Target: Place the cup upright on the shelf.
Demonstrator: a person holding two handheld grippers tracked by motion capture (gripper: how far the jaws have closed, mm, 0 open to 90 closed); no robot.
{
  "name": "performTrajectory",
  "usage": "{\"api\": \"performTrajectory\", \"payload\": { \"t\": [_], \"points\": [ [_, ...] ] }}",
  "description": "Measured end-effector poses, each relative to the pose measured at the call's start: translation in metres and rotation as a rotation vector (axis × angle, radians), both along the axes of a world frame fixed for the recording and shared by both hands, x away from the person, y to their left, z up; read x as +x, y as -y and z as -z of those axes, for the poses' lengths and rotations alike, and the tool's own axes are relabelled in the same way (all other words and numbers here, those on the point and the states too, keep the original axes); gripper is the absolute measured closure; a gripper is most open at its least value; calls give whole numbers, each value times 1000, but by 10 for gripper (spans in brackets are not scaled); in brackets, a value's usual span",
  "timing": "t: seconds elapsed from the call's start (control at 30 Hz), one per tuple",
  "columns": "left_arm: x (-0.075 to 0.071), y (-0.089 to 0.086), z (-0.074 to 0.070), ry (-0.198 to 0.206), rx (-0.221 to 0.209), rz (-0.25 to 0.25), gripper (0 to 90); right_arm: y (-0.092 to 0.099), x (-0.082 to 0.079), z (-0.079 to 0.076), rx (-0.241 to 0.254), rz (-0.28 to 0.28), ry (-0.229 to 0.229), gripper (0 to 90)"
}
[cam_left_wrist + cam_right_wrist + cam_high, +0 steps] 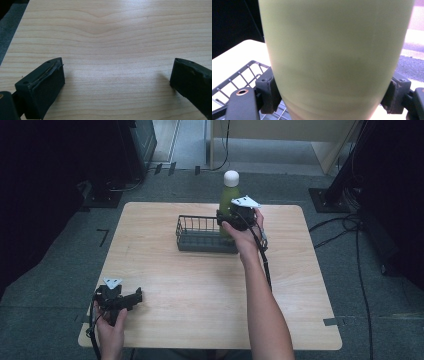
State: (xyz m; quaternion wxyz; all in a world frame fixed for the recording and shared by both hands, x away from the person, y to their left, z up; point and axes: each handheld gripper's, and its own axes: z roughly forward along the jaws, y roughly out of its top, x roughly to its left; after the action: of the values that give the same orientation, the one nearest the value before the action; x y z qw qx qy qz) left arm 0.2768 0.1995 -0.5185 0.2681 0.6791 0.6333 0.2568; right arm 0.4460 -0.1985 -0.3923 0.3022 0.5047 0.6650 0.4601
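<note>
Between the right gripper's point(332, 97) fingers point(268, 92) stands the green bottle point(337, 50).

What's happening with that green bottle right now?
Right gripper clamped on green bottle, upright over wire basket. Left gripper open, idle on table. Nothing in the way.

Light wooden table point(200, 290), grey carpet floor point(60, 270), floor cables point(345, 232)
</note>
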Motion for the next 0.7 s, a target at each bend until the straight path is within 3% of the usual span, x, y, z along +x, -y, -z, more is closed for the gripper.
{"api": "performTrajectory", "payload": {
  "t": [0.27, 0.47, 0.7],
  "points": [
    [0, 0, 0, 0, 0, 0, 0, -1, 0, 9, 1, -15, -8, 197],
    [0, 0, 0, 0, 0, 0, 0, -2, -3, 13, -10, -24, 15, 195],
    [0, 0, 0, 0, 0, 0, 1, 2, -7, 15, 21, -6, 23, 190]
  ]
}}
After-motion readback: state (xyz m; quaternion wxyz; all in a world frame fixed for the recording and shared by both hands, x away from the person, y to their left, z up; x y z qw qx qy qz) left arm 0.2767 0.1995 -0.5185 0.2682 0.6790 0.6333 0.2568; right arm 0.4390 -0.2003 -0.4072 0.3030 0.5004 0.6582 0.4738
